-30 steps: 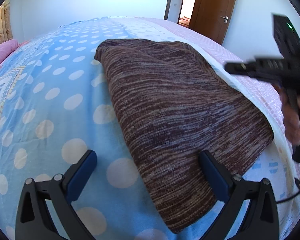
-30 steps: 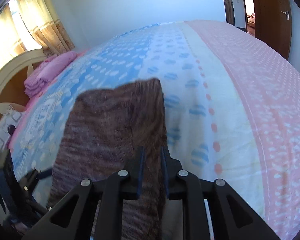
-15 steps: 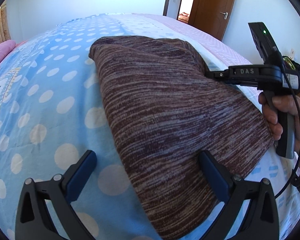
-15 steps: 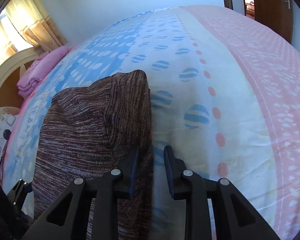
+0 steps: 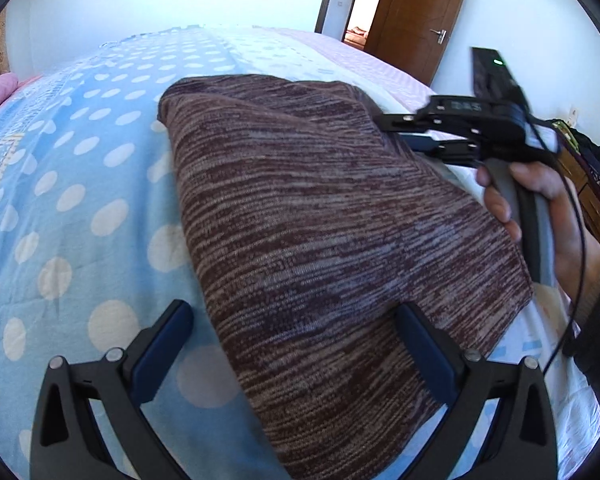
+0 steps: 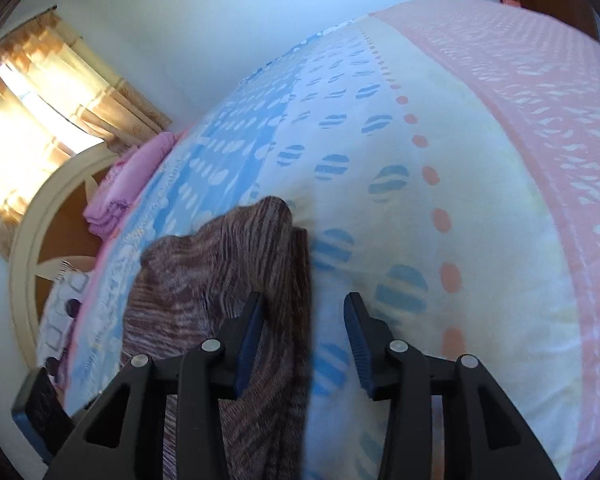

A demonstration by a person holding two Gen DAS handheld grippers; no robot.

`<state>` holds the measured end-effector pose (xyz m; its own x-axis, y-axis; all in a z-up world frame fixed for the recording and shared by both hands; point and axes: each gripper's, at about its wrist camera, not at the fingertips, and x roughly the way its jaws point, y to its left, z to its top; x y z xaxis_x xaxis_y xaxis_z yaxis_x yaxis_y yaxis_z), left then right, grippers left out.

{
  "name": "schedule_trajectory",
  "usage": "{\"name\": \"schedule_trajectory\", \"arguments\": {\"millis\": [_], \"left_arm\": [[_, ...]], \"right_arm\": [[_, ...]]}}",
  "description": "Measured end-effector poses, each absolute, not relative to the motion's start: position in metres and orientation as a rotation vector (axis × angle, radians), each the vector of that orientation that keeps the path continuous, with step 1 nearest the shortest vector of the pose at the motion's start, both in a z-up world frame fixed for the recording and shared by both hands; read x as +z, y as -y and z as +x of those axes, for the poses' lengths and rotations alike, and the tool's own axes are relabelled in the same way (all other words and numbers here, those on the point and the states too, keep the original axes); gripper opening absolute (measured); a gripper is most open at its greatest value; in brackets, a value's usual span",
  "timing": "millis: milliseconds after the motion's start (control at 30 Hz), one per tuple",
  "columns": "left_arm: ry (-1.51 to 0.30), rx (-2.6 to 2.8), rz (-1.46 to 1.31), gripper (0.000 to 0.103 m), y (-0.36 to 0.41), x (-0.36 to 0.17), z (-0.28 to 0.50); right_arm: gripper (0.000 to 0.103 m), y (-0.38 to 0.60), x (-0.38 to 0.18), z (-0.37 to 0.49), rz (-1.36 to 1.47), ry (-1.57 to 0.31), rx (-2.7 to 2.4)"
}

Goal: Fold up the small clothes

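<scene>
A brown striped knit garment [image 5: 320, 224] lies folded on the bed's blue dotted cover [image 5: 68, 208]. My left gripper [image 5: 296, 344] is open and empty, its jaws wide apart over the garment's near edge. My right gripper [image 6: 304, 320] is open. The garment's right edge [image 6: 236, 280] lies between its fingers, loose and ungripped. In the left wrist view the right gripper [image 5: 420, 136] sits at the garment's far right edge, held by a hand [image 5: 540, 200].
The bed cover turns cream and pink [image 6: 520, 140] to the right. Folded pink cloth [image 6: 124, 188] lies by the headboard [image 6: 40, 232] under a curtained window. A wooden door [image 5: 416, 20] stands at the far wall. Dark furniture [image 5: 592, 184] sits beside the bed.
My right gripper has opened and let go of the garment's edge, which has dropped onto the bed. My left gripper stays open and has shifted slightly.
</scene>
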<state>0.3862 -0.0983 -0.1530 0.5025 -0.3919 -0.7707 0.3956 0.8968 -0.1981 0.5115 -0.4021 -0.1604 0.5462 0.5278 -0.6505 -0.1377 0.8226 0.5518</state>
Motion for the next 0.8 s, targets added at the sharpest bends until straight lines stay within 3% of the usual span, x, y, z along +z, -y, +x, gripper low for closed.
{"name": "schedule_trajectory", "arguments": {"millis": [267,400,500,600,800], "left_arm": [[-0.913,-0.507,0.004,0.092,0.102,-0.15,0.383],[-0.906,-0.484,0.025,0.083,0.106,-0.148,0.379],[-0.906,-0.46,0.013,0.054,0.104,-0.143,0.375],[-0.938,-0.452,-0.006,0.034,0.102,-0.136,0.373],[-0.921,-0.415,0.057,0.027,0.105,-0.111,0.35]], "right_arm": [[0.043,0.385,-0.168,0.536,0.538,-0.905,0.548],[0.027,0.378,-0.168,0.534,0.503,-0.906,0.531],[0.022,0.372,-0.163,0.527,0.446,-0.887,0.502],[0.021,0.37,-0.157,0.518,0.451,-0.869,0.49],[0.02,0.363,-0.135,0.489,0.45,-0.818,0.487]]}}
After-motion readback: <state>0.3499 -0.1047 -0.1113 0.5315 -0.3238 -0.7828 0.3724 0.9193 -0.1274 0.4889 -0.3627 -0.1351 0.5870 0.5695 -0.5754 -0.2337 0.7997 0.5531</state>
